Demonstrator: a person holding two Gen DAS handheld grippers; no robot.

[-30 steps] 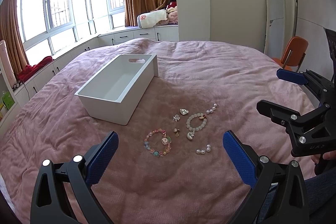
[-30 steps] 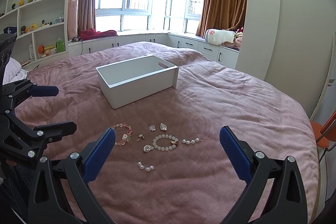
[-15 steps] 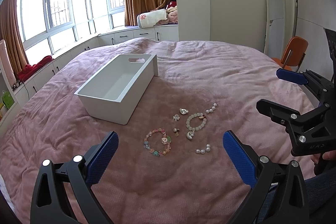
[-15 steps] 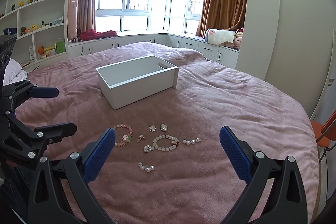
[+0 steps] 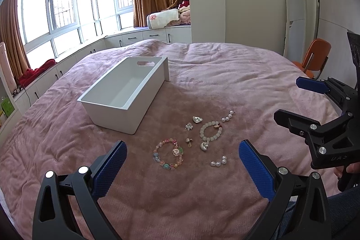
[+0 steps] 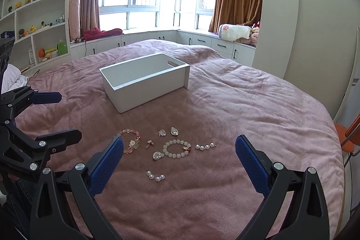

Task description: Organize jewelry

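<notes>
Against the frames from a second ago we record no visible movement: both grippers and every piece of jewelry sit where they sat. The left gripper [image 5: 182, 169] hovers over the pink bed [image 5: 225, 73] with its blue textured pads wide apart, holding nothing. The right gripper [image 6: 179, 163] is likewise spread wide and empty.

The left view shows an orange chair [image 5: 315, 57] and a tall mirror panel [image 5: 294, 17] at the wall; the right view instead shows white shelves [image 6: 33, 21] of small figures, too small to identify. Each view catches the other gripper at its edge, partly cut off.

The white box [image 5: 126, 91] is rectangular, smooth, open-topped, with an oval handle slot in its far end wall; it rests on the fleecy blanket beyond the jewelry, apart from it. Nearer us lie the pieces (all loose, none in the box): a multicoloured bead bracelet [image 5: 168, 155], a pale translucent bead bracelet [image 5: 210, 132], two short pearl strands [image 5: 228, 116] [image 5: 218, 162], a flower-shaped brooch [image 5: 189, 126], a teardrop silver charm [image 5: 197, 119], a second silver charm [image 5: 204, 146] touching the pale bracelet, and a small gold earring [image 5: 188, 141]. In the right view the gripper's left pad hides part of the multicoloured bracelet [image 6: 131, 142].
</notes>
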